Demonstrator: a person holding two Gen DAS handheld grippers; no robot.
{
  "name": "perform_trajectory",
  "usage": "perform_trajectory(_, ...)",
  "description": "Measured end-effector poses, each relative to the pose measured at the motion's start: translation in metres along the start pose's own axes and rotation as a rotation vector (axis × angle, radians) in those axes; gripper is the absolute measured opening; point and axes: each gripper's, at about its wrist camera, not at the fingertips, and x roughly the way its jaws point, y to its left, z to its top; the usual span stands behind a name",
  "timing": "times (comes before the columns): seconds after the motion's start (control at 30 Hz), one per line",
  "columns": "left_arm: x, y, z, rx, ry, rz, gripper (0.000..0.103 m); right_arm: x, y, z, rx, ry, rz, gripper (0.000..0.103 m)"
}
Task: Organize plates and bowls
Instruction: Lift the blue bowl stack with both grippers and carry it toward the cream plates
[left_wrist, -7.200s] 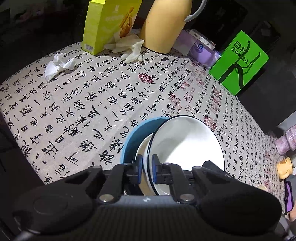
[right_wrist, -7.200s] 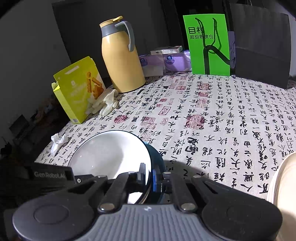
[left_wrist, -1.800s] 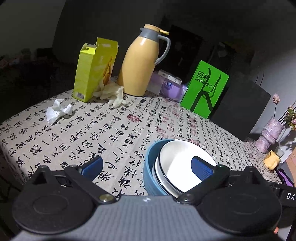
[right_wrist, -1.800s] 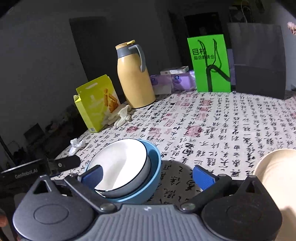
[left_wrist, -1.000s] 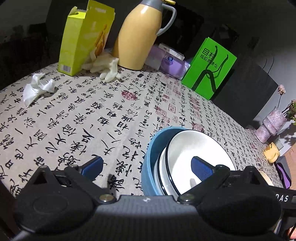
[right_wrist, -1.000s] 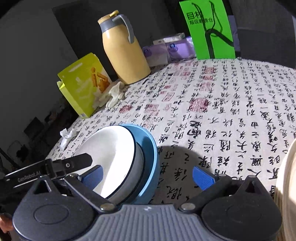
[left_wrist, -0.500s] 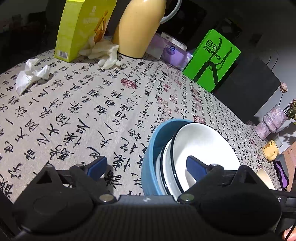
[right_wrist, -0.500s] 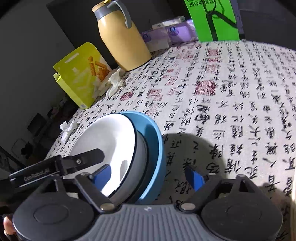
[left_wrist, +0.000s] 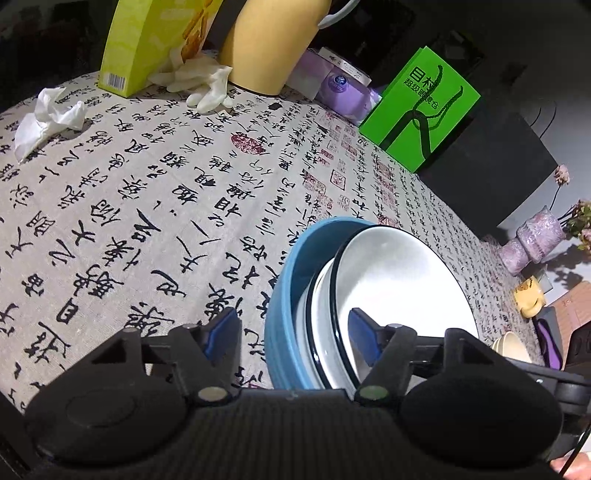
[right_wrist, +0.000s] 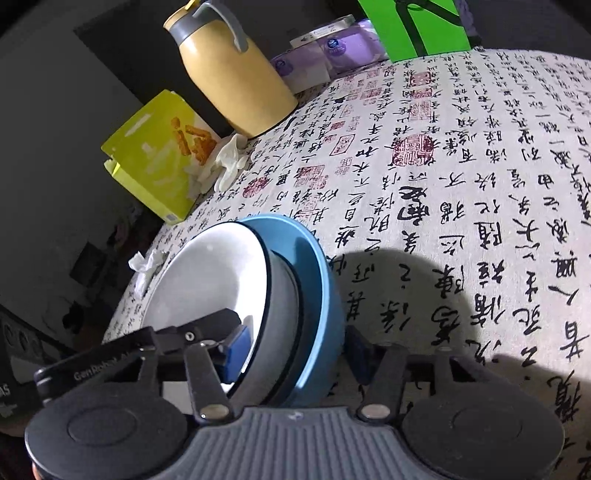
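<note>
While both grippers straddle opposite sides of the same stack of bowls, neither has yet pinched it: the left gripper (left_wrist: 293, 330) has its jaws about half open and closing, with the near rim of the blue bowl (left_wrist: 286, 295) and of the white bowl (left_wrist: 399, 288) nested in it standing between the two blue pads. One pad (left_wrist: 221, 330) sits outside the blue wall with a strip of tablecloth (left_wrist: 155, 192) showing between them, and the other is inside the white bowl, clear of its black-edged rim. A second white rim shows between the white bowl and the blue one. The right gripper (right_wrist: 295, 354) is also about half open and closing, its jaws set across the other side of the stack; its left pad (right_wrist: 236, 354) hangs inside the white bowl and its right pad lies just outside the blue wall, though whether that pad touches the wall I cannot tell. In the right wrist view the other gripper's black arm reaches into the white bowl right beside this pad. Ahead of the left gripper, at the far edge of the table, stand a yellow box (left_wrist: 147, 40), a pair of pale gloves (left_wrist: 199, 81), a tan jug (left_wrist: 269, 44) and a green bag (left_wrist: 424, 110); a crumpled tissue (left_wrist: 44, 118) lies off to the left. To the right of the left gripper, near the table's end, sits a cream bowl (left_wrist: 511, 341).
</note>
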Motion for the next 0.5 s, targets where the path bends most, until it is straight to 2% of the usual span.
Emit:
perform_trajectory(0.27, 0.002, -0.0001, -0.0008, -0.02, 0.005, -0.034, 0.057, 0.001, -0.0003, -0.0016, 0.018, -0.006, -0.005, 0.05)
perform_trajectory(0.37, 0.0022, -0.0015, -0.0023, -0.026, 0.009, -0.051, 0.051, 0.0016, 0.0002, -0.0011, 0.018, -0.005, -0.005, 0.051)
perform_trajectory(0.5, 0.0017, -0.0025, -0.0031, -0.041, 0.003, -0.043, 0.051, 0.0011, -0.0007, -0.0014, 0.028, -0.009, -0.003, 0.05)
